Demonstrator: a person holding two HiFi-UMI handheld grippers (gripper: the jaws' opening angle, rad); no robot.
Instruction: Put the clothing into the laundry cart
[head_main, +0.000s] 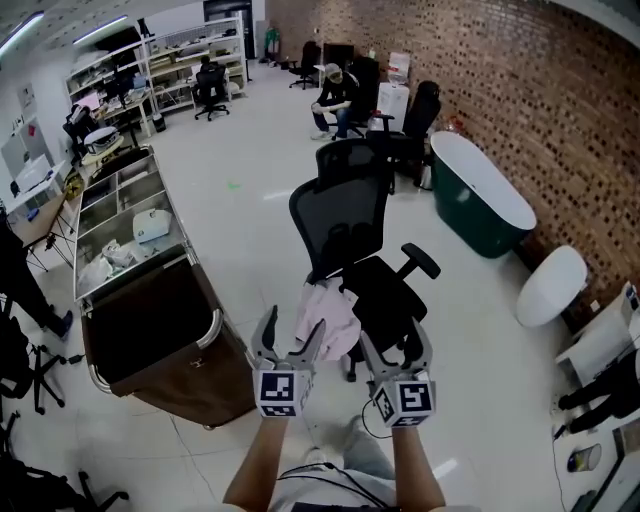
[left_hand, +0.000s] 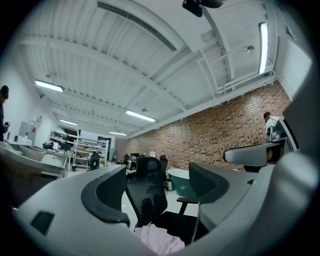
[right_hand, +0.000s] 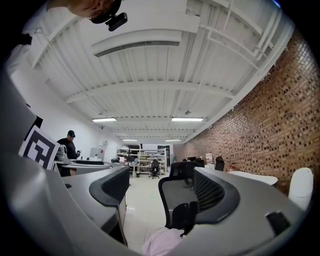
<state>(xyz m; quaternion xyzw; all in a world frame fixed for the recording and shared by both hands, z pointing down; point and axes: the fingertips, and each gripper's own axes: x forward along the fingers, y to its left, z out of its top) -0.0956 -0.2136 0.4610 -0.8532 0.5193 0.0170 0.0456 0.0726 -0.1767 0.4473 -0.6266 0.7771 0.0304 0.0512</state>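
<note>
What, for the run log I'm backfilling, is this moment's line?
pink garment: on chair; left hand-held gripper: open, empty; right hand-held gripper: open, empty

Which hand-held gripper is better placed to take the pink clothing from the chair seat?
Probably the left hand-held gripper: its open jaws point almost straight at the pink clothing, and the laundry cart stands on its side. The right hand-held gripper sits further right.

Pale pink clothing (head_main: 328, 318) crumpled on black office chair (head_main: 385, 290) seat, brown laundry cart (head_main: 190, 385) nearby at left
</note>
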